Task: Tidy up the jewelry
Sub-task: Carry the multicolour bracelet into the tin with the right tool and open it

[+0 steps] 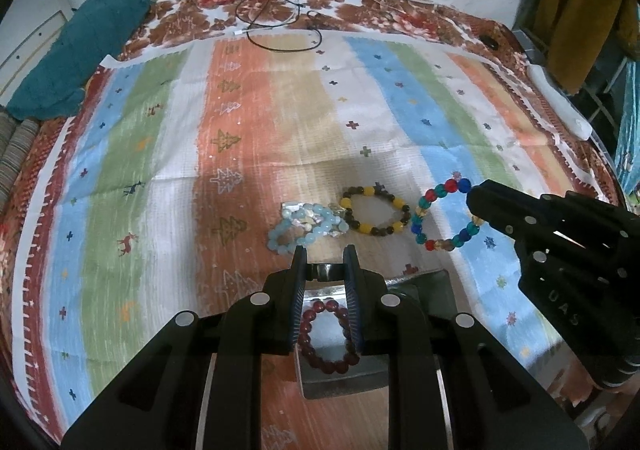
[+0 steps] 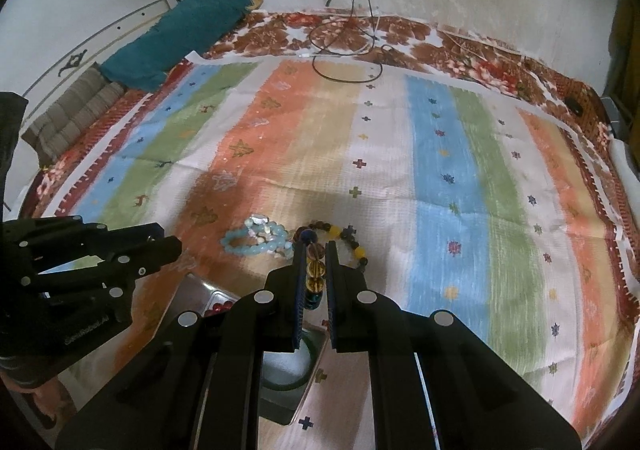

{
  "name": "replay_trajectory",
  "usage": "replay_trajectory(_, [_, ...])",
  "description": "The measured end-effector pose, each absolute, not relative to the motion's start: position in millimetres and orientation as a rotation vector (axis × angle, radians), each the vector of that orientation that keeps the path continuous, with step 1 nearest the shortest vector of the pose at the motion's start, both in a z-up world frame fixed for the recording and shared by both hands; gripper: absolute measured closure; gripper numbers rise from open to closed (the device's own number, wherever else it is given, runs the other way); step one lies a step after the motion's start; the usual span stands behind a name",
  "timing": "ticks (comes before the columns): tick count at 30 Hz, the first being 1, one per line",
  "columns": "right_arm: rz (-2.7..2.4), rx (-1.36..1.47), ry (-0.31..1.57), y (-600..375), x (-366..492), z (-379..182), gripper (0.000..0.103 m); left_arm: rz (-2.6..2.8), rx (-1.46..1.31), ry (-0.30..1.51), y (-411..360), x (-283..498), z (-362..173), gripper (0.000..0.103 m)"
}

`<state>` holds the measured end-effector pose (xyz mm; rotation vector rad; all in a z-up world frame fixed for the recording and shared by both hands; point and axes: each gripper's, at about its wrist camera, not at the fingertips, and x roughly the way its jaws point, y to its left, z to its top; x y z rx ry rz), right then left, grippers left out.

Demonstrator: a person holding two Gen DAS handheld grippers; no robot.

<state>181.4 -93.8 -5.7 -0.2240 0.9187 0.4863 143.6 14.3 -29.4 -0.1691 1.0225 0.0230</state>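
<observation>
In the left wrist view, my left gripper [image 1: 324, 256] is open and empty above a metal tray [image 1: 434, 290] that holds a dark red bead bracelet [image 1: 326, 336]. A pale blue bracelet [image 1: 306, 228] and a yellow-and-brown bracelet [image 1: 376, 210] lie on the cloth just ahead. My right gripper [image 1: 474, 196] is shut on a multicoloured bead bracelet [image 1: 430, 216], which hangs from it. In the right wrist view, that bracelet's beads [image 2: 314, 270] sit between the fingers of my right gripper [image 2: 314, 250]; a green bangle [image 2: 306, 366] lies in the tray [image 2: 200, 290] below.
A striped cloth [image 1: 280, 122] covers the bed. A teal pillow [image 1: 80, 50] lies at the far left. Black cables [image 1: 280, 22] lie at the far edge by the wall. A white object [image 1: 560, 102] rests at the right edge.
</observation>
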Motion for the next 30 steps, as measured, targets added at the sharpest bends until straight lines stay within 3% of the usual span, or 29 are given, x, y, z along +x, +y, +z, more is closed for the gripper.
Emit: replay_trajectory(30, [0.531, -0.231, 0.887, -100.5, 130.3, 0.5, 0.093, -0.023, -0.144, 0.971, -7.5, 95.5, -17.3, 0.085])
